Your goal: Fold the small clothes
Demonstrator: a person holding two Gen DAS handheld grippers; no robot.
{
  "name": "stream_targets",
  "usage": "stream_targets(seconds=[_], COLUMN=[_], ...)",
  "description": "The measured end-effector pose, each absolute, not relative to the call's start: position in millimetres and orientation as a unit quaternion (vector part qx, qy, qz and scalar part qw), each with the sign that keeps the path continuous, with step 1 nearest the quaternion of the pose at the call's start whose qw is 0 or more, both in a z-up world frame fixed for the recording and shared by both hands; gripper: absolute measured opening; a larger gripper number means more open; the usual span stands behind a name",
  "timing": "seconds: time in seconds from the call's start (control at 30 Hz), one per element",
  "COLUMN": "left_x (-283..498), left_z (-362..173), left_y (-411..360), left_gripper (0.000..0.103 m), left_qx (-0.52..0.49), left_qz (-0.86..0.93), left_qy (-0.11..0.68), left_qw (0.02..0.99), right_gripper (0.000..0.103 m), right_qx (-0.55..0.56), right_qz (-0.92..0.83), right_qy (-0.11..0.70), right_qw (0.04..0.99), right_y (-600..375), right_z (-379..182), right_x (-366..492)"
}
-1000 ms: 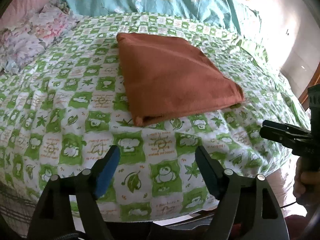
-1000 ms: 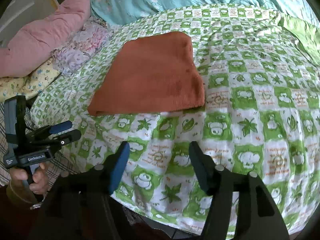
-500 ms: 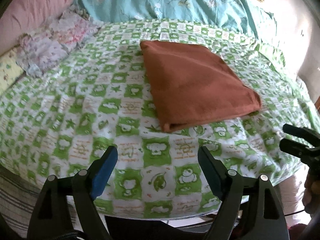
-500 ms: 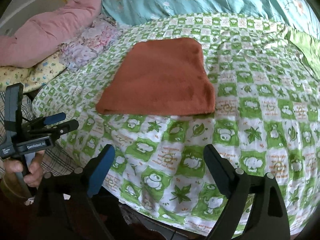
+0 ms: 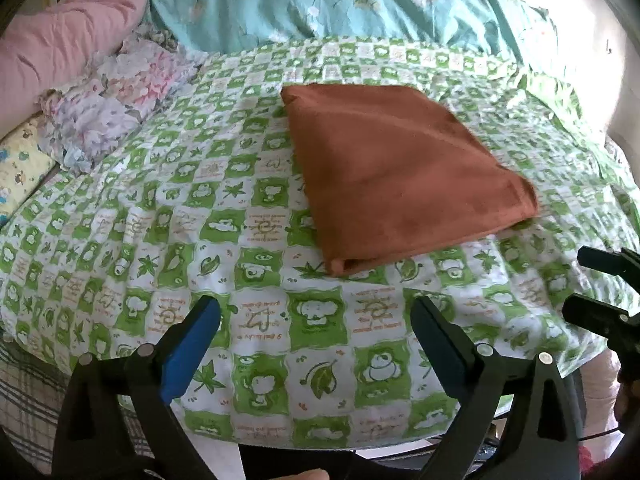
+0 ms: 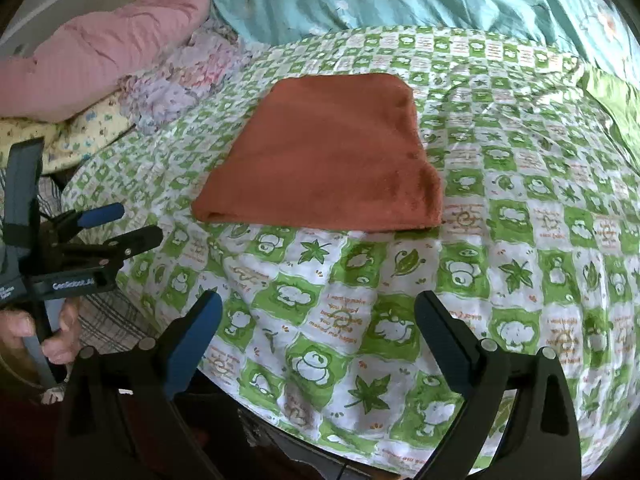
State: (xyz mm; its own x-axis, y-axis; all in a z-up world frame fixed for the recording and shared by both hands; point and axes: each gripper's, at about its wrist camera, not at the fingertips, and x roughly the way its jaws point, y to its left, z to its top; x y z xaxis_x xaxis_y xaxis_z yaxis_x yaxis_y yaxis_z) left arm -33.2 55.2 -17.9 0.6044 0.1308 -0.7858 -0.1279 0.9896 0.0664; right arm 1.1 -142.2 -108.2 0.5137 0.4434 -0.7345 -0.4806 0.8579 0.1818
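Cloth (image 5: 404,176), rust-brown and folded into a flat rectangle, is seen from the left wrist lying on a green-and-white checked bedsheet (image 5: 168,216), well apart from the left gripper (image 5: 316,332). Its jaws are opening, with nothing between them, and it is held back at the bed's near edge, probably because the fold looks finished.

From the right wrist, the cloth (image 6: 332,152) lies flat, its doubled edge nearest. The right gripper (image 6: 318,320) is likewise opening and empty. A pink quilt (image 6: 104,48) lies behind; further layers cannot be counted.
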Motion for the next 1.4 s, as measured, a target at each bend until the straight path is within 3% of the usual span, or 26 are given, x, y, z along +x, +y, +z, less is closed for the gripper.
stream_targets(seconds=[1.4], left_x=[22], left_z=[-12], left_y=[63], left_gripper=[0.099], left_qx=[-0.005], left_qz=[0.101], left_qy=[0.435], left_qw=[0.895], right_gripper=[0.098], right_qx=[-0.022], right_qz=[0.286], right_qy=[0.412], right_qw=[0.865], right_y=[-131], right_z=[-94], right_x=[74])
